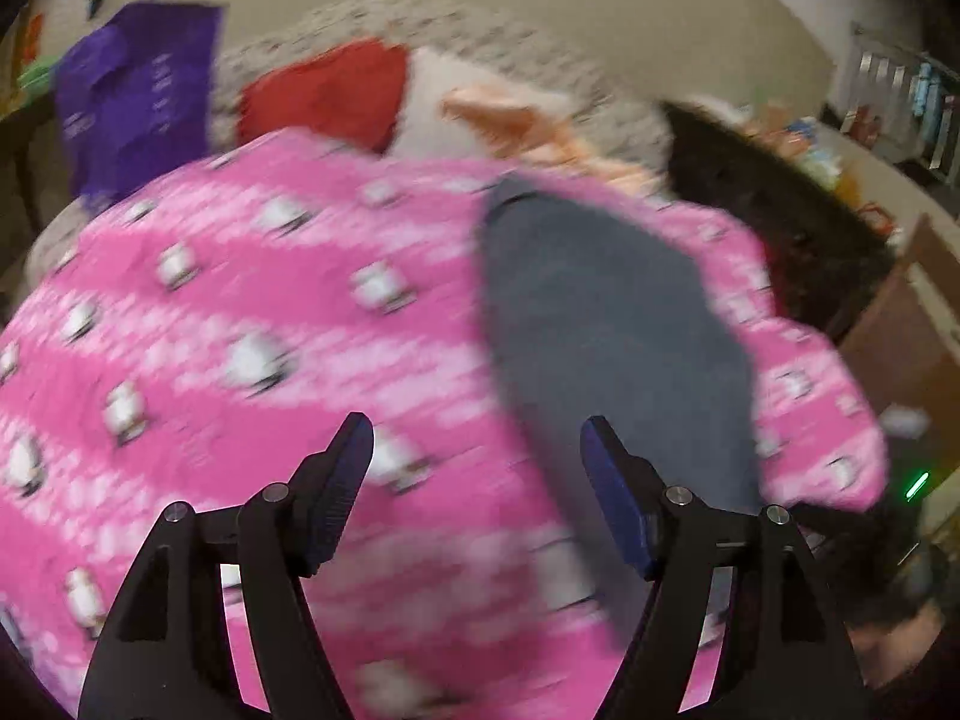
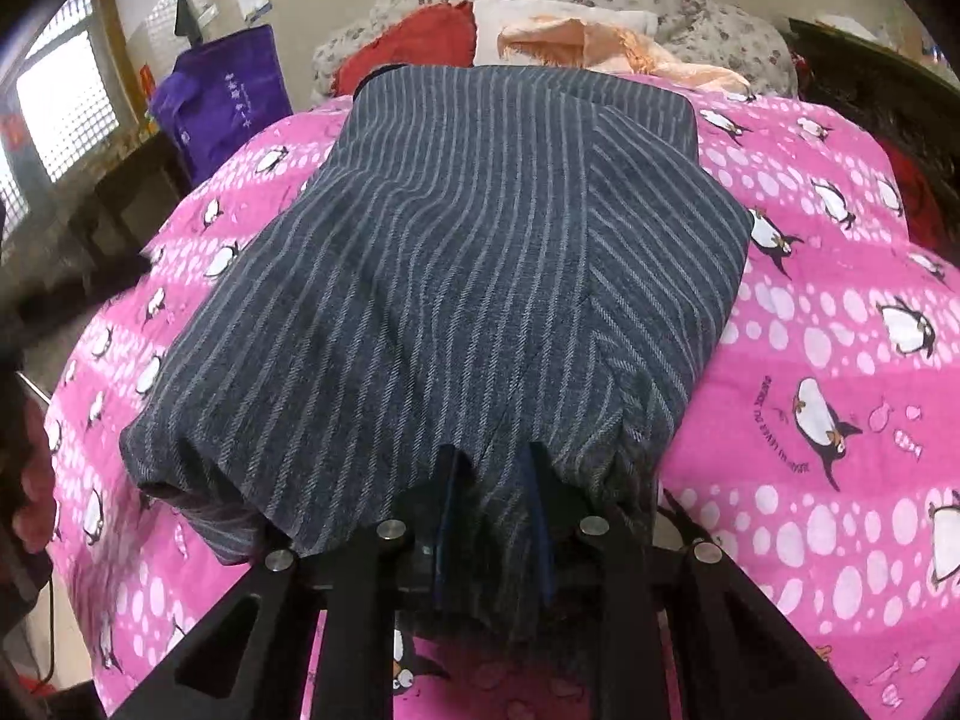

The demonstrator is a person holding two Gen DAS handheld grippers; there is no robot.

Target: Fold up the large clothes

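The right claw (image 2: 492, 498) is clamped on the near hem of a grey pinstriped garment (image 2: 468, 252), its two dark fingers pinching a bunch of the cloth between them. From that grip the garment runs away across the bed as a broad, already doubled slab, one panel lapped over the right side (probably a sleeve or a front turned in). It lies on a pink penguin-print quilt (image 2: 828, 324) that covers the bed. The left claw (image 1: 477, 480) stands apart and empty above the quilt, with the garment just beside it on the right; this view is blurred. The grip on the hem likely serves to draw the fabric for the next fold. Beyond lie a red cloth (image 2: 420, 39) and a purple bag (image 2: 222, 96).
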